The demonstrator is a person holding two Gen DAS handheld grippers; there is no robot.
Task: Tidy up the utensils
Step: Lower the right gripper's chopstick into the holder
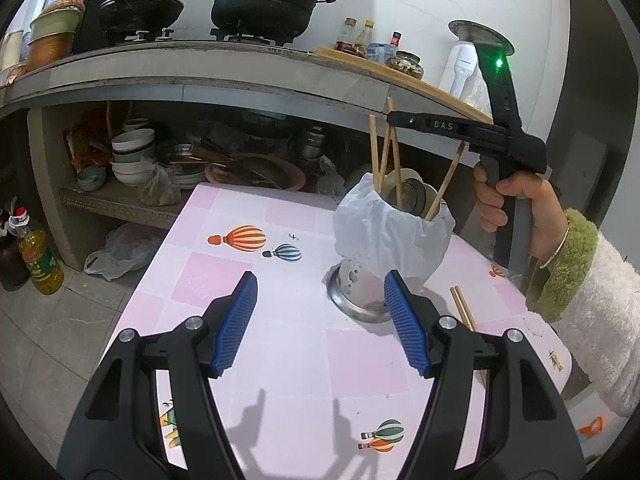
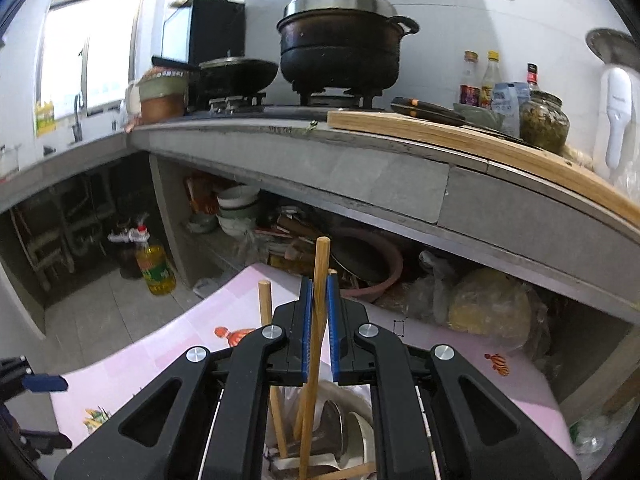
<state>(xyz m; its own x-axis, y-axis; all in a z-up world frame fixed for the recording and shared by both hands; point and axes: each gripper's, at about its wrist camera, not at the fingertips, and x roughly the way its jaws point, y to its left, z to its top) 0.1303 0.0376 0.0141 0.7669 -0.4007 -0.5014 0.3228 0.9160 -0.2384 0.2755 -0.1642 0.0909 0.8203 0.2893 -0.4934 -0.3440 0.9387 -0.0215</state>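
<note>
A steel utensil holder wrapped in a white plastic bag stands on the pink table. Several wooden chopsticks and metal spoons stand in it. My right gripper is above the holder, shut on one upright chopstick whose lower end is in the holder; it also shows in the left wrist view. My left gripper is open and empty, low over the table just in front of the holder. A pair of chopsticks lies on the table to the holder's right.
A concrete counter with a wok, a black pot, bottles and a cutting board runs behind the table. The shelf under it holds stacked bowls and pans. An oil bottle stands on the floor at left.
</note>
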